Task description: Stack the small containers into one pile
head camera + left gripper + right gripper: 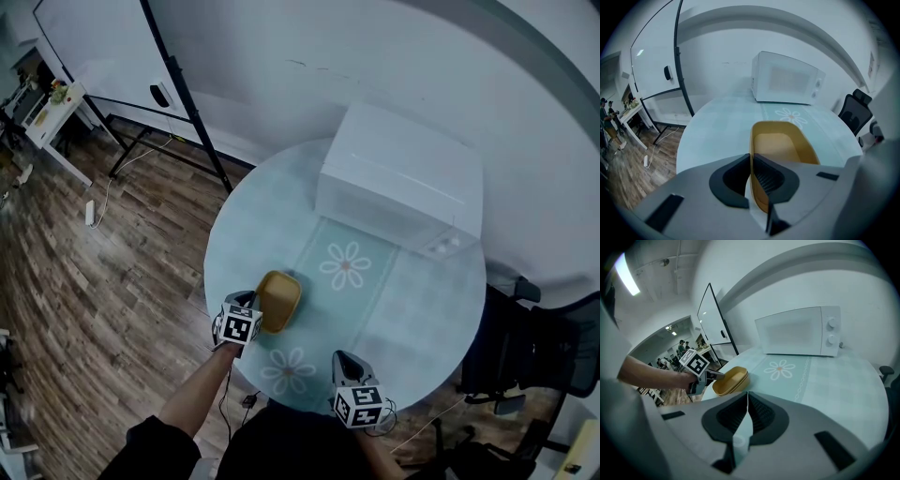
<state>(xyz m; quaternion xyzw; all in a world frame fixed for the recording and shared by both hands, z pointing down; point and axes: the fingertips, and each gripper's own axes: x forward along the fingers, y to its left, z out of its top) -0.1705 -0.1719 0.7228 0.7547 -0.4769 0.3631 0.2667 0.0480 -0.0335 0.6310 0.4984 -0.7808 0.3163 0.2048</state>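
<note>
A yellow container (pixel 280 300) sits on the round table (pixel 427 309) near its left front edge. In the right gripper view the yellow container (pixel 727 381) shows a seam, as if one is nested in another. My left gripper (pixel 254 303) is shut on its near rim; in the left gripper view the yellow container's (pixel 783 143) wall runs between the jaws of the left gripper (pixel 751 162). My right gripper (pixel 345 362) hovers at the table's front edge, to the right of the container. The right gripper (pixel 747 397) is shut with nothing in it.
A white microwave (pixel 398 178) stands at the back of the table. The cloth has flower prints (pixel 346 265). A black office chair (pixel 530 347) is at the right, and a whiteboard on a black stand (pixel 112 56) stands on the wooden floor at the left.
</note>
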